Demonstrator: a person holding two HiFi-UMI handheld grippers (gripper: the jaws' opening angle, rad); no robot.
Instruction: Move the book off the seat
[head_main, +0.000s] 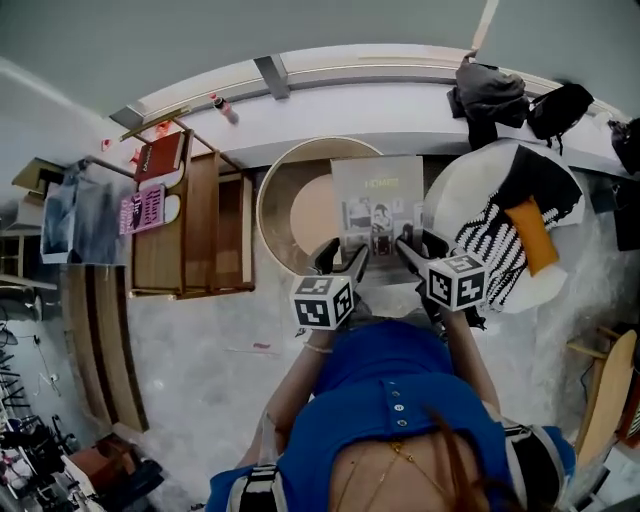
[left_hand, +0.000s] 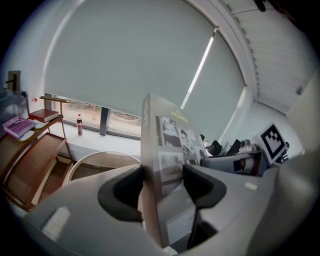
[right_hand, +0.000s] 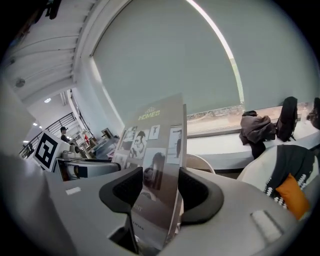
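The grey photo book (head_main: 378, 200) is held up over the right side of the round cushioned seat (head_main: 275, 215). The left tongs (head_main: 340, 258) and the right tongs (head_main: 408, 250) are each clamped on its near edge. A wooden shelf (head_main: 190, 225) stands to the left.

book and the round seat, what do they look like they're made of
The book looks like paper with a thin card cover, matte grey: printed photos, no glare. The round seat has a smooth pale rim, perhaps plastic or painted wood, around a tan inner surface that could be wood or padding; unclear.
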